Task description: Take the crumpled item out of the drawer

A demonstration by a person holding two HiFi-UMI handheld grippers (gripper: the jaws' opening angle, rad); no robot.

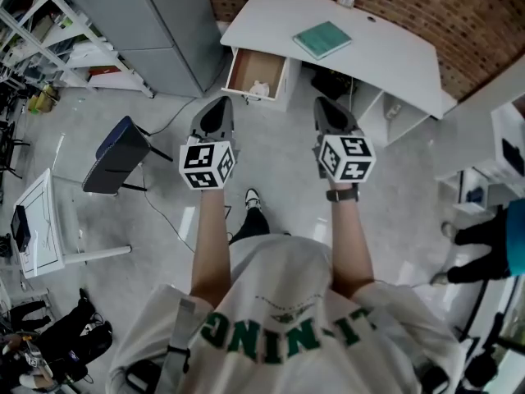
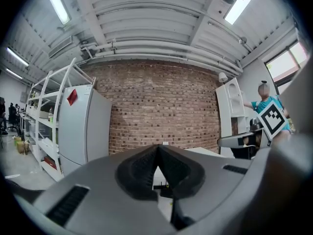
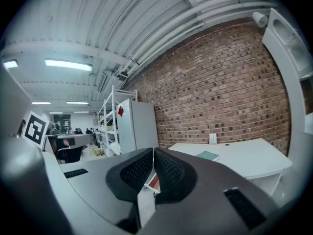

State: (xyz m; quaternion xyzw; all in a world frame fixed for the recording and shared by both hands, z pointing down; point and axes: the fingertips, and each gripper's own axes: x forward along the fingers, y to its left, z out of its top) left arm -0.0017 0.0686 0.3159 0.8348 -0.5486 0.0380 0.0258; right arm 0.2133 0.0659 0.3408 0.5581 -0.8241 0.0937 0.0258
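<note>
Crumpled item [image 1: 261, 89]: small white lump in the open drawer [image 1: 244, 68], at its front end by the right front corner. It is too small and compact to tell a long axis or which way it points. The drawer is pulled out from the left end of the white desk [image 1: 385, 52], and its long axis runs toward the person. A grey cabinet [image 1: 168, 23] stands just beside the drawer's left edge. A green book [image 1: 322, 39] lies on the desktop, well apart from the drawer. Left gripper [image 1: 219, 103] and right gripper [image 1: 327, 105] are side by side, both aimed at the desk, with bare floor between them and the drawer front. Both pairs of jaws are together with nothing between them. A chair [image 1: 119, 156] is off to the left, well apart.
</note>
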